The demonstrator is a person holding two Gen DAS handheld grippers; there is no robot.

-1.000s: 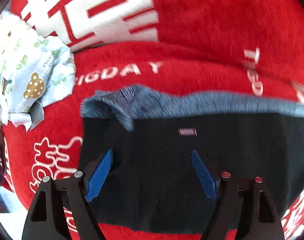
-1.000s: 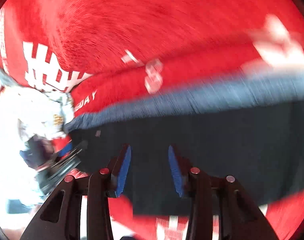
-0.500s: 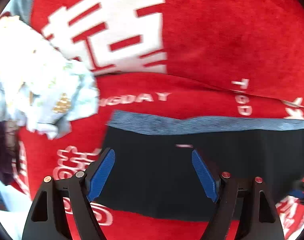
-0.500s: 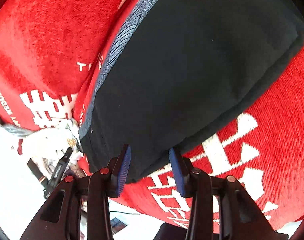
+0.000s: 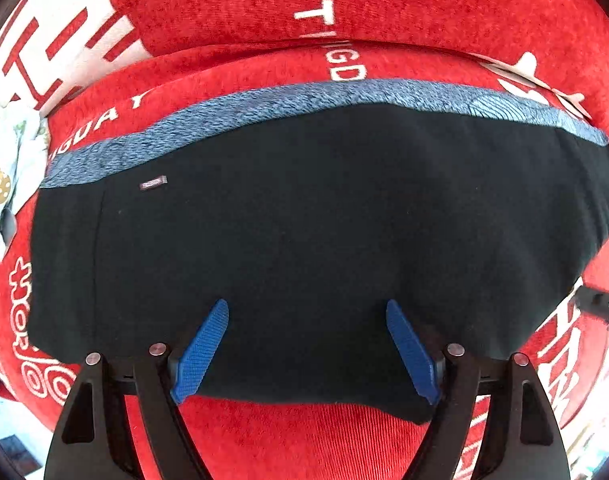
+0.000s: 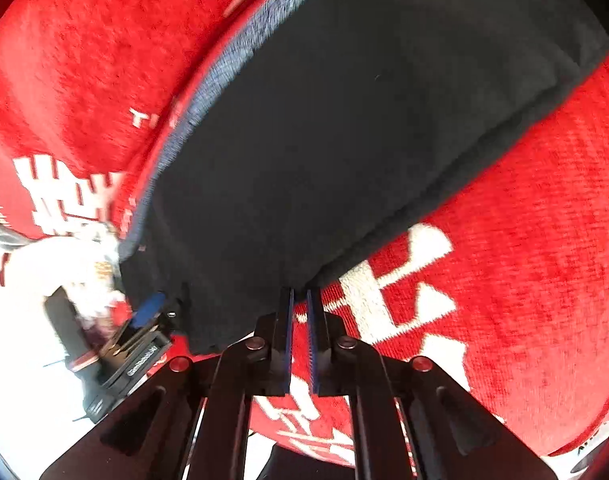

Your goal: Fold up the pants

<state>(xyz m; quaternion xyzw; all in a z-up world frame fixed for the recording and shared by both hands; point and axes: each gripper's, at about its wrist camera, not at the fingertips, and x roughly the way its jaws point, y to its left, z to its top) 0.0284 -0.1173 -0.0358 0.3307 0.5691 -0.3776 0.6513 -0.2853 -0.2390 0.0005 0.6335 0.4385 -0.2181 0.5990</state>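
Observation:
The black pants (image 5: 304, 208), with a blue-grey waistband (image 5: 288, 100) along their far side, lie folded flat on a red cover (image 5: 304, 436). My left gripper (image 5: 306, 304) points down over their near half. Its jaws are opening, and the blue pads (image 5: 202, 348) stand wide apart above the cloth without pressing it. In the right wrist view the pants (image 6: 324, 152) run diagonally, and my right gripper (image 6: 300, 292) is shut on their near edge. The left gripper (image 6: 144, 320) shows at the pants' lower left corner. The right gripper's tip (image 5: 600, 304) shows at the right border.
A pale patterned cloth (image 5: 4, 176) lies bunched left of the pants, appearing as a bright white heap (image 6: 64, 264) in the right wrist view. The red cover carries white characters (image 6: 396, 288). A red back cushion (image 5: 344, 0) rises behind the waistband.
The left gripper slid right along the pants, and the flipped waistband corner now lies flat. The right gripper came to the pants' near edge and its jaws closed there.

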